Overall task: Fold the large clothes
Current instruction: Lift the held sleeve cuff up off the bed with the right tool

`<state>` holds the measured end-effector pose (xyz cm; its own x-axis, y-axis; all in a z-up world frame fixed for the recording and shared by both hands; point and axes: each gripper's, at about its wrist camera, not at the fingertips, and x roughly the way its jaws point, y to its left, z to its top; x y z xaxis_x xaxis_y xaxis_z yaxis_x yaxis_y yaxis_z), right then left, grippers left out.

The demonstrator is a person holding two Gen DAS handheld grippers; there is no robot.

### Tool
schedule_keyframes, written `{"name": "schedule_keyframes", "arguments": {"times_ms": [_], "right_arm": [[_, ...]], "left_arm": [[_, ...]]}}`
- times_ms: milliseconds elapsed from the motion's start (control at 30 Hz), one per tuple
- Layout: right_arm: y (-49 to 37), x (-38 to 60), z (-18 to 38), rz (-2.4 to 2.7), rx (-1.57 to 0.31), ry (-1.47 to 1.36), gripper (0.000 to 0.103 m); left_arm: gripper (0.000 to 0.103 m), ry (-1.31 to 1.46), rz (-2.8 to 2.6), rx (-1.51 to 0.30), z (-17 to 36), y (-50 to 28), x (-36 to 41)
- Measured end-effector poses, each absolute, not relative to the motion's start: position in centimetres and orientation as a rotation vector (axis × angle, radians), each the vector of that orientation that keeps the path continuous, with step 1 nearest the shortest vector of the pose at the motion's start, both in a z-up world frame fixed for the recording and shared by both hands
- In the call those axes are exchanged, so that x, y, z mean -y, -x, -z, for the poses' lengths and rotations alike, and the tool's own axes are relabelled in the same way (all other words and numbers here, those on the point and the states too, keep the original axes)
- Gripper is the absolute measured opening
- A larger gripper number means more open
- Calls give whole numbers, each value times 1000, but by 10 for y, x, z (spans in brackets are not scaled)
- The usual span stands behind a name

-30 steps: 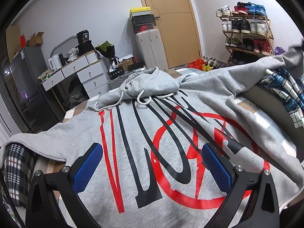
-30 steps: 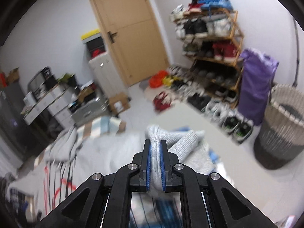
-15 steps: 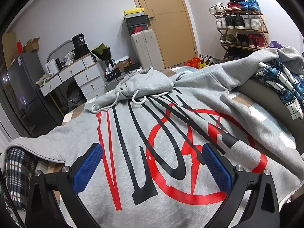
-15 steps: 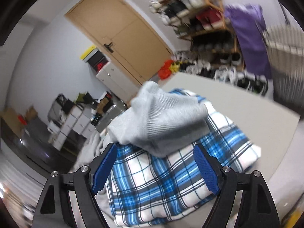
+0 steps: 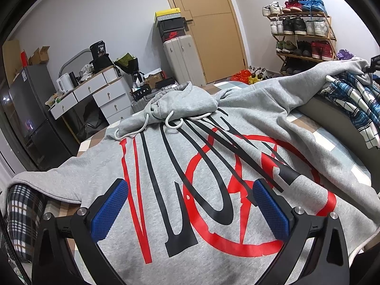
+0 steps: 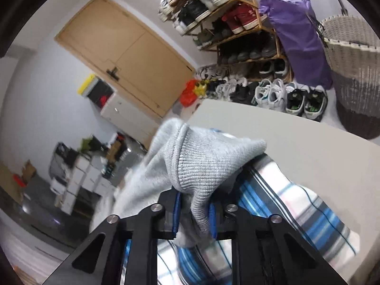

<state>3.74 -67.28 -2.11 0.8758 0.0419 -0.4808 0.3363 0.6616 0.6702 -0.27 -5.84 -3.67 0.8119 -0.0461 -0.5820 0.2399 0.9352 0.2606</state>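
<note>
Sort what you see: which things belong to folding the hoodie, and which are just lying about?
Belonging to the job:
grey hoodie
sleeve cuff
right gripper, closing on the cuff
left gripper, open

Lying about:
blue checked shirt
shoe rack
suitcase
wicker basket

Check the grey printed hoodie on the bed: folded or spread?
Spread. The grey printed hoodie lies flat, print up, both sleeves out; the right gripper is closing on one ribbed cuff.

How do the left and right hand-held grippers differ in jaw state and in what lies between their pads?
The left hand-held gripper stands wide open above the grey hoodie, pads clear of it. The right hand-held gripper has its jaws closing, nearly shut, pinching the hoodie's ribbed cuff over the blue plaid shirt. Both have blue textured pads on black fingers.
</note>
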Motion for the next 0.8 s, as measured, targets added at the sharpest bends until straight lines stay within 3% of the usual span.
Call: {"name": "schedule_keyframes", "arguments": {"times_ms": [167,533,800], "right_arm": [[-33,672,-27,268,-382,-711,13],[-73,630,-125,383,-329,-466,13],[-104,498,-205,56,-183,-301,13]], "left_arm": [[102,-328,154,-612,37,2,56],[102,-322,141,-603,34,2,50],[102,-290,93,-565,23,3,18]]}}
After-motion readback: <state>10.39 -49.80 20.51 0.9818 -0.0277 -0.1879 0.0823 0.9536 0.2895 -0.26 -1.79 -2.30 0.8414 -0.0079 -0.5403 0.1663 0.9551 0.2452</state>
